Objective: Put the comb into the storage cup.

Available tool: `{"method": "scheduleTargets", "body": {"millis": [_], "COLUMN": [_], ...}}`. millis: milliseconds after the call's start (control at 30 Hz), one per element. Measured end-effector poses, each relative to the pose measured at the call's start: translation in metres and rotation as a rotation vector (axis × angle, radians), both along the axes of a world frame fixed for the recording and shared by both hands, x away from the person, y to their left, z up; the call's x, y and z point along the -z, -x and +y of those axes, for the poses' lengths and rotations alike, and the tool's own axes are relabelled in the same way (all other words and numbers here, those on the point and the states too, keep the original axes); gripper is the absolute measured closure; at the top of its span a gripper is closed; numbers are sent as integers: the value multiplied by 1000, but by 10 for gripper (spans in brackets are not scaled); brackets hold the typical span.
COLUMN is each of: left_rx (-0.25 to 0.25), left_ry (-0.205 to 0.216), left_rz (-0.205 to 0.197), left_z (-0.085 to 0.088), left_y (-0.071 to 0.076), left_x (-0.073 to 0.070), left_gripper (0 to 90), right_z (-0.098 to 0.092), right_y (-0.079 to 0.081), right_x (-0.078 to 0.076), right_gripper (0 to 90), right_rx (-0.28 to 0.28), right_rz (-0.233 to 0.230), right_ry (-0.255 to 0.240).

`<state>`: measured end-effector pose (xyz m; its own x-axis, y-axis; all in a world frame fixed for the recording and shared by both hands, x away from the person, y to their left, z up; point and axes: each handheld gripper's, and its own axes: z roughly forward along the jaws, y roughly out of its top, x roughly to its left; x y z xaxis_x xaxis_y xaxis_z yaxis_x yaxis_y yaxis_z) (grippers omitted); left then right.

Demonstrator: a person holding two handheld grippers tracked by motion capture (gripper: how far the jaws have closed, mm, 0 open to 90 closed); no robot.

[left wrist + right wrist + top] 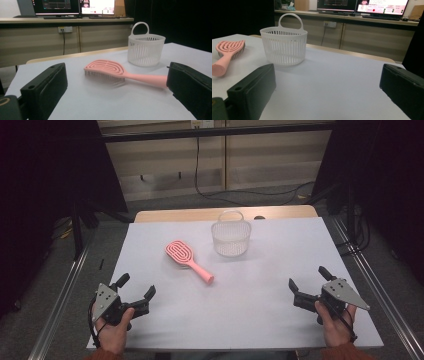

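High view: two hands come in from the bottom edge, and each one holds a claw low over the white surface (260, 320). The left claw (136, 285) sits at the near left corner. Its two black jaws stand wide apart and nothing is between them. The right claw (308, 277) sits at the near right corner. Its jaws are wide apart too, and they hold nothing.

Farther up the surface, a bit left of the middle, lies the pink hairbrush (188, 260). It lies flat with its bristles down. Its handle end points toward the near side and a bit to the right, and its round head points away. The hairbrush is well apart from both claws, and nearer to the left one.

In the left gripper view, the hairbrush (110, 71) shows between the two jaws but farther off, and it touches neither.

Past the hairbrush and to its right stands the white basket (230, 237). It stands upright, near the hairbrush but not touching it. In the right gripper view, the basket (284, 47) stands ahead of the left jaw, with the hairbrush (227, 53) off to its left.
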<state>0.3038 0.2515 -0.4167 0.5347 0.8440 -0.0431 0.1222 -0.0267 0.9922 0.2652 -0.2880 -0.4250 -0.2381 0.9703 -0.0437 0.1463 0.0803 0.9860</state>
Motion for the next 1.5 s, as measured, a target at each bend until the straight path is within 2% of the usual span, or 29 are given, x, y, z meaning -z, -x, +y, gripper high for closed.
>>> {"method": "scheduleTargets", "body": {"millis": [233,467,567,833,933,1100,1333,1367,1500], "left_rx": [12,11,34,51,38,87,97,104,122], "left_ry": [10,-9,-14,-20,-30,-20,-22,-30,-15], "left_rz": [6,17,22,33,24,36,50,46,30], "left_z": [2,3,3,-2,-3,-4,-9,-9,-12], "left_y": [-1,-6,-10,-13,-17,-25,-35,-36,-43], "left_x": [-1,-1,-2,-3,-4,-6,-5,-4,-4], "left_gripper": [33,37,37,40,43,53,52,44,19], "right_z": [0,-1,-2,-1,-2,-1,-2,-2,-1], "right_y": [0,-2,-3,-2,-2,-2,-1,-1,-1], "right_x": [0,1,2,2,2,2,3,3,3], "right_gripper": [0,0,0,0,0,0,0,0,0], "right_rx": [-8,-4,-4,-10,-10,-12,-15,-17,-15], "right_rz": [-3,0,3,4,5,5,13,12,14], "right_ry": [-3,-15,-17,-20,-18,-19,-19,-19,-15]}}
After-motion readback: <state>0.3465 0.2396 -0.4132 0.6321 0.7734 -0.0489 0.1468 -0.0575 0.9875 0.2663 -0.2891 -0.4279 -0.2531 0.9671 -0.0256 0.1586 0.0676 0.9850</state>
